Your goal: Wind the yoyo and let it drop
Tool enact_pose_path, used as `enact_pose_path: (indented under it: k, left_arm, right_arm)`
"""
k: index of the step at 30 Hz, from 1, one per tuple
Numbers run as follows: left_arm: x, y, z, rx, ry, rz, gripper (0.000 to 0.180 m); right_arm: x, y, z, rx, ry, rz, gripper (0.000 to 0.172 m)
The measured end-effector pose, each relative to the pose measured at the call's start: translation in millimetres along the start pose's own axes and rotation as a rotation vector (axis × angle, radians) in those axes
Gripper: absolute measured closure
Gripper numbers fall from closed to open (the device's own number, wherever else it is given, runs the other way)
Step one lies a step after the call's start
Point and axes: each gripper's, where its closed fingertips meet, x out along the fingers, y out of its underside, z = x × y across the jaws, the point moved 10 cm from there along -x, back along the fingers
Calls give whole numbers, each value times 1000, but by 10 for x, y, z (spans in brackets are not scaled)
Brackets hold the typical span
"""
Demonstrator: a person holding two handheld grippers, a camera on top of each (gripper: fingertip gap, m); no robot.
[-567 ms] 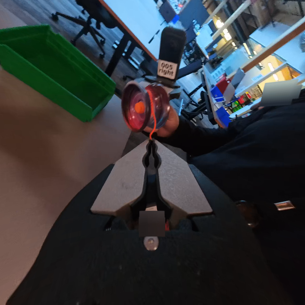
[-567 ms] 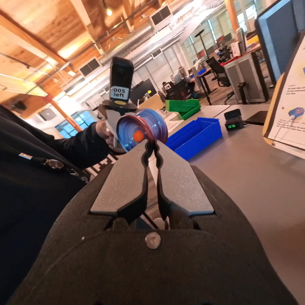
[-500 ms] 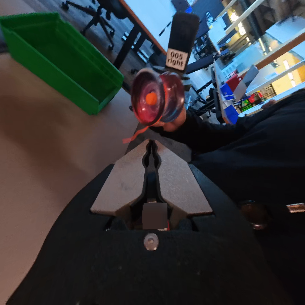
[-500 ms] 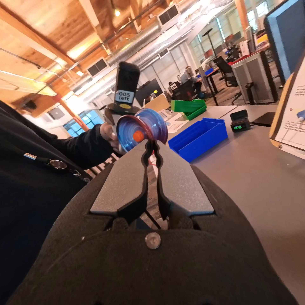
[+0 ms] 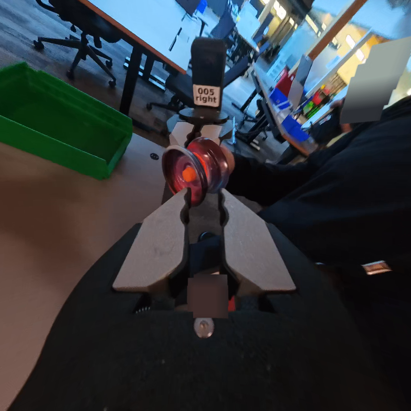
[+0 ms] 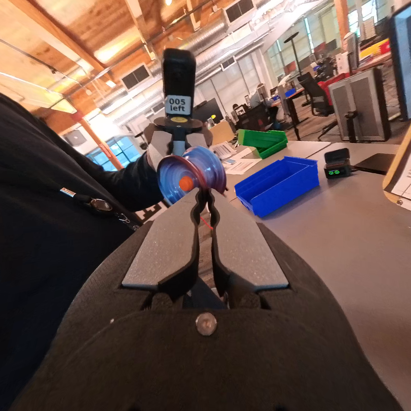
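yoyo [image 6: 191,174]: translucent purple-blue, orange hub, in the air between the 2 grippers, above surface [image 6: 333,244] | right gripper [image 6: 205,195]: fingers clamped on the yoyo's rim | left gripper [image 5: 203,195]: fingers narrowly apart, lower rim between them, grip unclear | orange string [image 6: 205,222]: hangs below

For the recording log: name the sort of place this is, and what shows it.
Most likely an open-plan office or lab workspace. Long desks with rolling chairs stand in rows, ducts run under a timber ceiling, and storage bins, blue and green, sit on the table.
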Motion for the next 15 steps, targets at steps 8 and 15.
enact_pose_path:
  k: [8,15]
  left_arm:
    - [-85,156,-266,140,176,-30,179]
    - [168,321,-372,60,409,-77,179]
  right_arm:
    - [100,169,673,-32,198,-63,172]
    - [-149,584,1301,43,484,-193,140]
